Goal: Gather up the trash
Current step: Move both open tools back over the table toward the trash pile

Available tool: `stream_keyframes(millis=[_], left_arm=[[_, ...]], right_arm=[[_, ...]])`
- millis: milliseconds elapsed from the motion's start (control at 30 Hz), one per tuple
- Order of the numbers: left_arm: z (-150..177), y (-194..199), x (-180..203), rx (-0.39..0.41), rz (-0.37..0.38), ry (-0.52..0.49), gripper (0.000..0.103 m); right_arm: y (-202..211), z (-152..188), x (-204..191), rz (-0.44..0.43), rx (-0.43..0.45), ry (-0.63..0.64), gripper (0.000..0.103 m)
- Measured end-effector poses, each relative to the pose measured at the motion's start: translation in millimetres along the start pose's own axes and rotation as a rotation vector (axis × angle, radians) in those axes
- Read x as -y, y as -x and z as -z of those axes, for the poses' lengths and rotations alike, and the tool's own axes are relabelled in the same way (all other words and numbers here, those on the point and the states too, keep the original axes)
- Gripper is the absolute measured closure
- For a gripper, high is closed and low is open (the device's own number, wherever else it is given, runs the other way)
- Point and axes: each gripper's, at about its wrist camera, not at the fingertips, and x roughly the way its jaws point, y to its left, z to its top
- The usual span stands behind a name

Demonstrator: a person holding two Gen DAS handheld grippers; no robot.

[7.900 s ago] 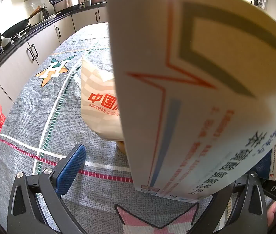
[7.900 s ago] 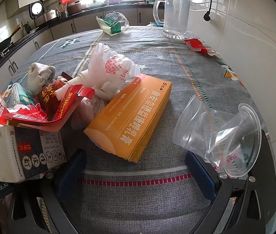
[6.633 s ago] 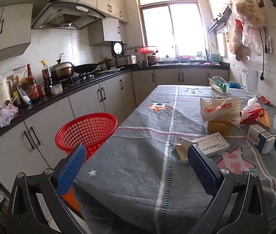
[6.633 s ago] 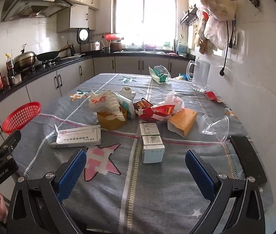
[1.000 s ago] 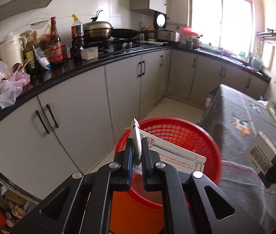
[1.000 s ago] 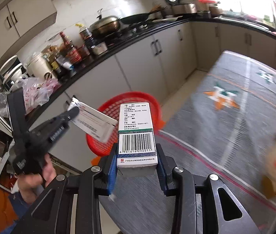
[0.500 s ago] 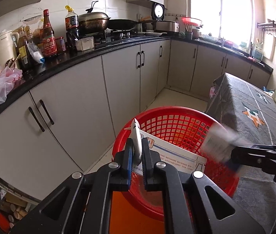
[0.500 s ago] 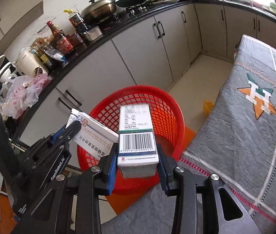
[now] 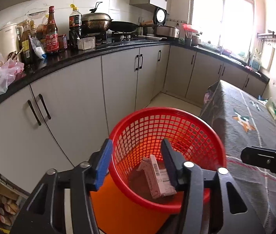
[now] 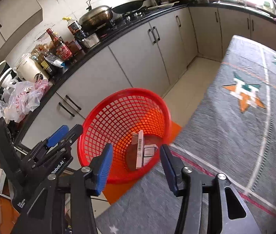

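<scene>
Boxes point(image 9: 158, 177) lie inside the red basket point(image 9: 169, 113) beside the table point(image 10: 235, 136); left gripper point(image 9: 136, 161) and right gripper point(image 10: 136, 162), both spread and empty, should lift clear above its rim before swinging back over the table

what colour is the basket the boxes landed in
Red, an open mesh basket; clearest in the right wrist view.

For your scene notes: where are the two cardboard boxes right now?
In both wrist views, the boxes lie side by side at the bottom of the red basket, beside the table.
</scene>
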Motion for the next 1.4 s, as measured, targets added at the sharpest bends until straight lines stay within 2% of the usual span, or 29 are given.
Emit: stream_keyframes(millis=[67, 667, 1033, 1400], left_arm=[[5, 7, 4, 0.005, 0.015, 0.005, 0.045], [39, 49, 66, 0.018, 0.102, -0.073, 0.041], [49, 66, 115, 0.026, 0.147, -0.166, 0.039], [70, 74, 176, 0.017, 0.188, -0.293, 0.038]], right_arm=[[10, 7, 5, 0.014, 0.018, -0.005, 0.041], [71, 57, 45, 0.074, 0.062, -0.081, 0.041], [113, 79, 68, 0.093, 0.124, -0.124, 0.040], [163, 110, 119, 0.150, 0.201, -0.224, 0.040]])
